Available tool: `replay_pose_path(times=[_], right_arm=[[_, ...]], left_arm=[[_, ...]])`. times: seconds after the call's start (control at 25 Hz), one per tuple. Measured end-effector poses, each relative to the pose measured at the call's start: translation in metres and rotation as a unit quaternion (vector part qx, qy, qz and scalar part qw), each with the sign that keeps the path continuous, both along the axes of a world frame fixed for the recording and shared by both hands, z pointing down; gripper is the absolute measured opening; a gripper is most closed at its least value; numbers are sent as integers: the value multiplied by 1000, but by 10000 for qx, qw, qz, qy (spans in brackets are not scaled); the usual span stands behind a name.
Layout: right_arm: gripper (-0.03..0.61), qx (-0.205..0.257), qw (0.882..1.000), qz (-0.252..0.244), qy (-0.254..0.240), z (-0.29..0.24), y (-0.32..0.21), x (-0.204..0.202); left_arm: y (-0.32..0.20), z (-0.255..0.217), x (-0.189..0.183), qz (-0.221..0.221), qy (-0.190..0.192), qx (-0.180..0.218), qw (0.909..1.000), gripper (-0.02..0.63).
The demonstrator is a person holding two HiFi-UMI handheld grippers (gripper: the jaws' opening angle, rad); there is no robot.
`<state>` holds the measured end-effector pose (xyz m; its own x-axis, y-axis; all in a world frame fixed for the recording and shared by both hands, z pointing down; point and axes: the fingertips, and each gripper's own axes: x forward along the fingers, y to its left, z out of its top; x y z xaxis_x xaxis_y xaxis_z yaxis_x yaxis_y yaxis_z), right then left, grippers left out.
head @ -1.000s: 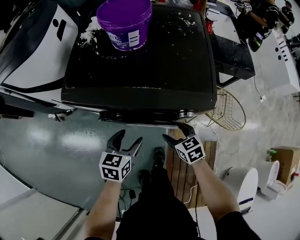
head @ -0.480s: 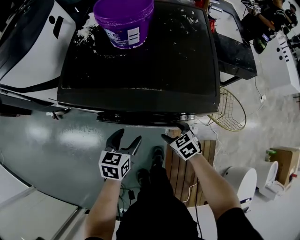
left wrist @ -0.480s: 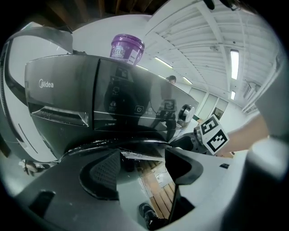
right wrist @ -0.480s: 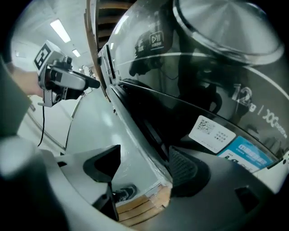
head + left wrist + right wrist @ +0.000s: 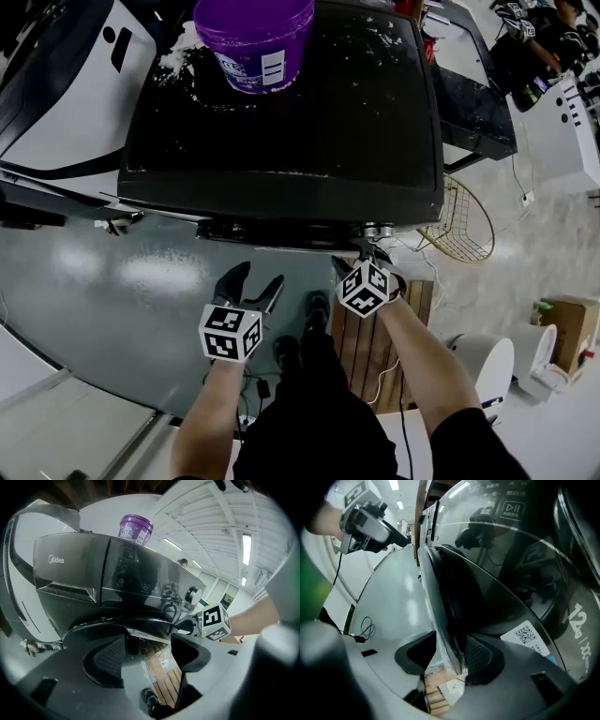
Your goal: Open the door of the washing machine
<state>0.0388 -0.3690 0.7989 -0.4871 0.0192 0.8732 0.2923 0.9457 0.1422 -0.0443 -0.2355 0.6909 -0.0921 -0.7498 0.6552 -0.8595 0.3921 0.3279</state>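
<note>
Our right gripper (image 5: 361, 258) has just been closing and now clamps the door (image 5: 449, 634) by its right edge, under the washer (image 5: 281, 103) top. The edge runs lengthwise between the jaws, so we judge the pull goes toward us. The left gripper (image 5: 260, 273) hangs released, further left.

The left tool (image 5: 258, 275) and right tool (image 5: 362, 256) are built with black jaws and ribbed pads, each is topped by a white cube (image 5: 230, 332) printed with black square markers, and a black short-sleeved top (image 5: 464, 446), black trousers (image 5: 314, 394) and dark shoes (image 5: 287, 353) are worn.
</note>
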Motion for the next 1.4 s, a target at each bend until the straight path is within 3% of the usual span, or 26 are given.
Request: replay_pose_path(times=[0.16,0.76,1.32,1.4], right_arm=[[145,108,9999,13,-74,1,-4,-1],[137,-97,9981,514,-329,-8,-5,1],[140,-8,9987,422,-295,-7,-5,-3],[135,-220,9988,330,-281,-7,7,10]], left_arm=[[3,1,3,-2,35,-10,10000,321],[21,12,28,23,10,-199,9998,319],[28,17,18,-244,86,-133,9996,319],[28,16,20,-300,143,-75,9994,319]])
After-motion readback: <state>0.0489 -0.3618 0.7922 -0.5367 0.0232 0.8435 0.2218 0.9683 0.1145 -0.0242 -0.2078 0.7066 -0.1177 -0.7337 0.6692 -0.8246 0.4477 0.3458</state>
